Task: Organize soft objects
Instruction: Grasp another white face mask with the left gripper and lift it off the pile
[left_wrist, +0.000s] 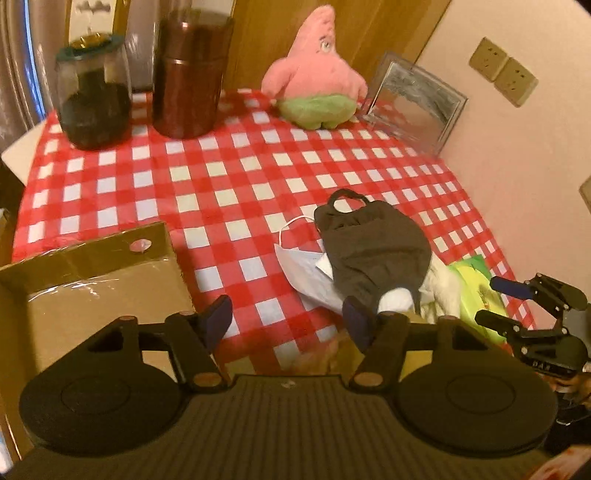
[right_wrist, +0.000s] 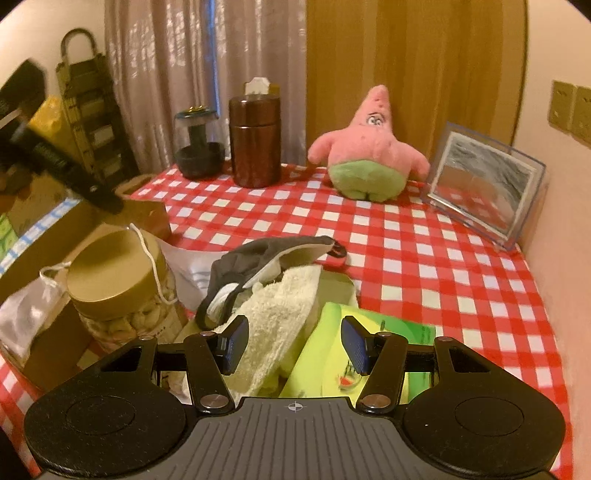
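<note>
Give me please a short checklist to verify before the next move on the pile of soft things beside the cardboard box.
1. Left tool jaws empty: ok, only tablecloth shows between the pads.
2. Right tool jaws empty: ok, the pads stand apart above the cream towel, pressing nothing.
3. Dark mask reachable: ok, it lies on top of the white mask.
4. Cardboard box ready to receive: cannot tell, its inside is not clearly seen.
5. Nut jar clear of the pile: not ok, a white string hangs over its lid.
6. Pink plush out of the way: ok, it sits at the far edge.
</note>
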